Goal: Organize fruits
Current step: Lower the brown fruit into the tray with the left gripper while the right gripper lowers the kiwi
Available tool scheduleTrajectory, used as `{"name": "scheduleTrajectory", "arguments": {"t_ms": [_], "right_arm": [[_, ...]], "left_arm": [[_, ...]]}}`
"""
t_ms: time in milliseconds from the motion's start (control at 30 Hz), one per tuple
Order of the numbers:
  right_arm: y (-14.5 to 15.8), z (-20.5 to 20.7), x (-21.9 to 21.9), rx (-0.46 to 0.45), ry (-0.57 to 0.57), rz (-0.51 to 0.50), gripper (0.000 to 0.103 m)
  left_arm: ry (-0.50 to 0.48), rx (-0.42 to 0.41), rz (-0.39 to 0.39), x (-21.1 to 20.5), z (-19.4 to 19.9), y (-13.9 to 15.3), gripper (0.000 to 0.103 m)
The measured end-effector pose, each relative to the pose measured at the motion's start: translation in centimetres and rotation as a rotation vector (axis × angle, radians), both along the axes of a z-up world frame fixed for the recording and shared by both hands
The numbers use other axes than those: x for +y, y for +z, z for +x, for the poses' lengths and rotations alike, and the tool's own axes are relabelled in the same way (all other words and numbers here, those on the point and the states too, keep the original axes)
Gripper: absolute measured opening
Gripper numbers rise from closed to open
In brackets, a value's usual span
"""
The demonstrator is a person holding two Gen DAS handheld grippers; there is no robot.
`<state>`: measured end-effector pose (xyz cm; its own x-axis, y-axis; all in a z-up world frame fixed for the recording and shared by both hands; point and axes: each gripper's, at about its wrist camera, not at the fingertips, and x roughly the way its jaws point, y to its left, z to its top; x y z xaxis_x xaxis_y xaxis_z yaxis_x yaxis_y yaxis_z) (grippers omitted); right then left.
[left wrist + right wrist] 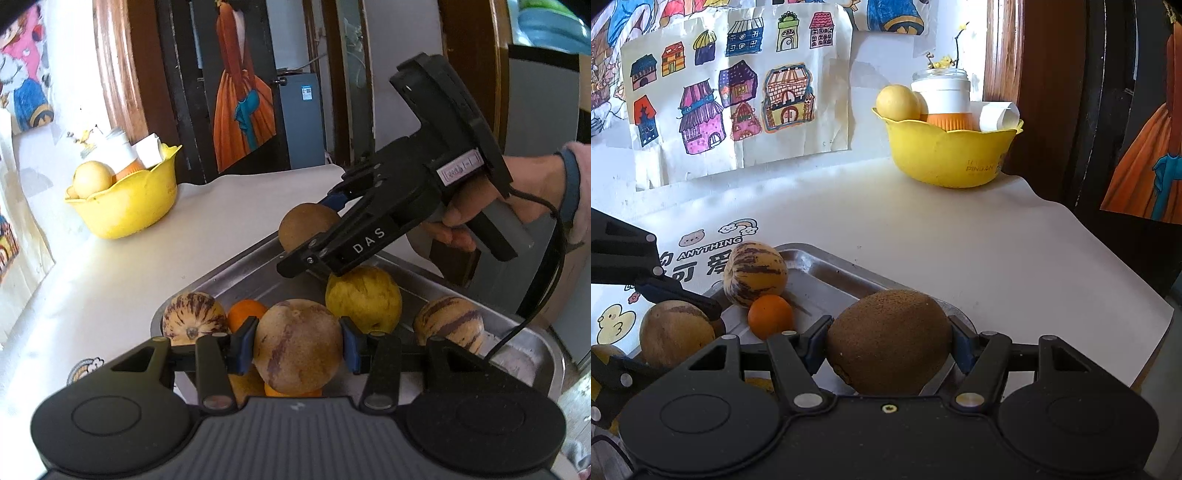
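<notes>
On the white table (923,236) we have a metal tray (820,280) of fruit. Our left fingers (298,345) clamp a striped melon (298,347), our right fingers (888,341) a brown kiwi (888,341) lying crosswise; the yellow bowl (945,155) sits ahead, nearer the right.

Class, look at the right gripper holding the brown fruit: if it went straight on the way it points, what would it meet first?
Probably the bare white table past the metal tray; the right gripper points down and forward. The yellow bowl lies farther off. Depth is unclear.
</notes>
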<state>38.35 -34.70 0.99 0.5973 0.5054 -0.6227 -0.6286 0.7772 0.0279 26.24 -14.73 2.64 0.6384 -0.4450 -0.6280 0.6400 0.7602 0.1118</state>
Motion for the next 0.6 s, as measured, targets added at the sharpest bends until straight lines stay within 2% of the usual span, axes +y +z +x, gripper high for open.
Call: {"name": "scheduleTrajectory", "arguments": {"t_ms": [600], "right_arm": [[-0.7,0.3,0.3,0.038,-0.006,0.003,0.067]], "left_arm": [[-0.076,-0.068,0.109,-1.3,-0.9,-0.6,0.051]]}}
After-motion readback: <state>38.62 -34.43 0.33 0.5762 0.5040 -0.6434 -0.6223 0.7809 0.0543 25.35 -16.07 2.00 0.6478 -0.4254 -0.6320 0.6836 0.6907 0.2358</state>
